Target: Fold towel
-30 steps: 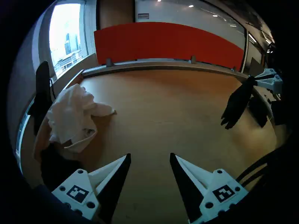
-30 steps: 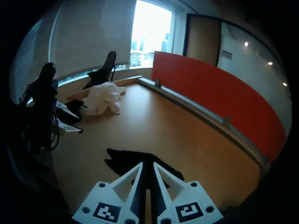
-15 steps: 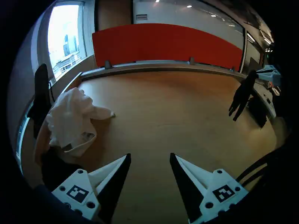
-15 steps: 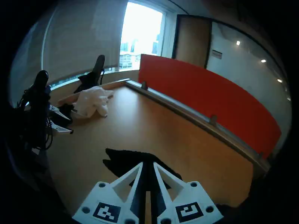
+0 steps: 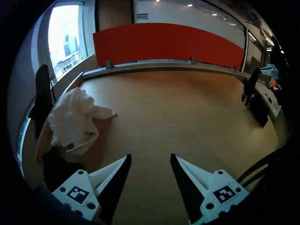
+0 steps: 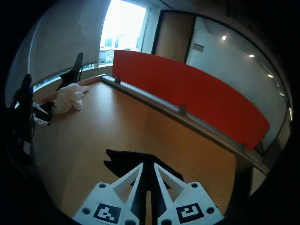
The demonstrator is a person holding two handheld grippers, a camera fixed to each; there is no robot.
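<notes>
Lying crumpled, the one white towel (image 5: 73, 120) sits by the edge of the surface (image 5: 180, 112), left of the left tongs (image 5: 150, 155). It wants a corner picked out and laid flat before folding. Left tongs hang spread, empty; right tongs (image 6: 148, 165) pinch one dark cloth (image 6: 120, 157).

A wide wooden desk (image 5: 168, 108) carries a red partition (image 5: 168, 41) along its far edge. Bright daylight comes through a window (image 5: 65, 45) past the desk's left corner, where a dark chair (image 5: 41, 97) stands. Ceiling lights (image 5: 191, 5) glow overhead.
</notes>
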